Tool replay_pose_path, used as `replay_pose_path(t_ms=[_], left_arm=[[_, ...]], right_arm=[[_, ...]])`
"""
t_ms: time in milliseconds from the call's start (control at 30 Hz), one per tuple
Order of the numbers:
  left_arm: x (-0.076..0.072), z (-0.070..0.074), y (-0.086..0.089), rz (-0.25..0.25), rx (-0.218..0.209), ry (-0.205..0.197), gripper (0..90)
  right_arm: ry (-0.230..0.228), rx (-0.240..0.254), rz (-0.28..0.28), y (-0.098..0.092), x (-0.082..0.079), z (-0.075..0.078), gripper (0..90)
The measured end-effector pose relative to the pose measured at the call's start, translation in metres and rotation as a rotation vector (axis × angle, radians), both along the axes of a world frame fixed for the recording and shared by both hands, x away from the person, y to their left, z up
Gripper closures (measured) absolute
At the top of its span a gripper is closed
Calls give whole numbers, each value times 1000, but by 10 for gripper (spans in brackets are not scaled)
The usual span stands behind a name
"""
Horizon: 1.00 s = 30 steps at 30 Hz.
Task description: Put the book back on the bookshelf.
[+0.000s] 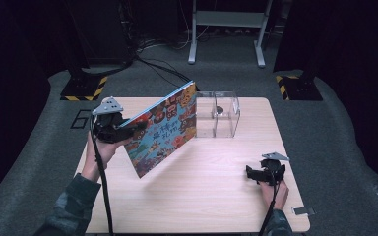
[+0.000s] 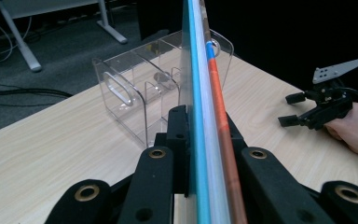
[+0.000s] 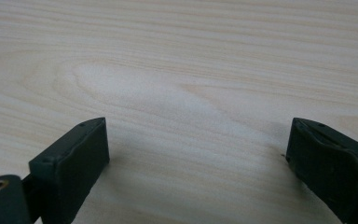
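— Table (image 1: pixel 211 196) first: where does your work sit on it?

— Light wood, and your picture book (image 1: pixel 165 130) is up off it on the left half, tilted, its far corner just beside the clear plastic organizer (image 1: pixel 219 115) at the back edge.

— What has hold of the book?

— Your left gripper (image 1: pixel 128 129) – its jaws are clamped on the book's near edge; the left gripper view shows the blue and orange edges pinched between the pads.

— And your right gripper (image 1: pixel 257 173)?

— Low over the table near the right front corner, well apart from the book – jaws spread wide, only bare wood between them.
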State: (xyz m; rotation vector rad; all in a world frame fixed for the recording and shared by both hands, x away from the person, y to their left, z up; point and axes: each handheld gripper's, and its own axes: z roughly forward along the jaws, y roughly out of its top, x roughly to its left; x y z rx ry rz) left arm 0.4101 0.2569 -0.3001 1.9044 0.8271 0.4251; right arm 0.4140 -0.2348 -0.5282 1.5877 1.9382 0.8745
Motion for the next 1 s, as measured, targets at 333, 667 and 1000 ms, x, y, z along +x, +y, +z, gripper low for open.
replay_pose_path(t_ms=[333,667,1000], left_arm=[[2,1,4,46,-20,1,807],[7,6,-6,36,-24,-10,809],[13,16,-12,47,-23,-39,810]], right_arm=[[-5,2,8,-1,0,0,54],[-6,4,10,0,0,0,64],[-12,16,8,-1,0,0,64]])
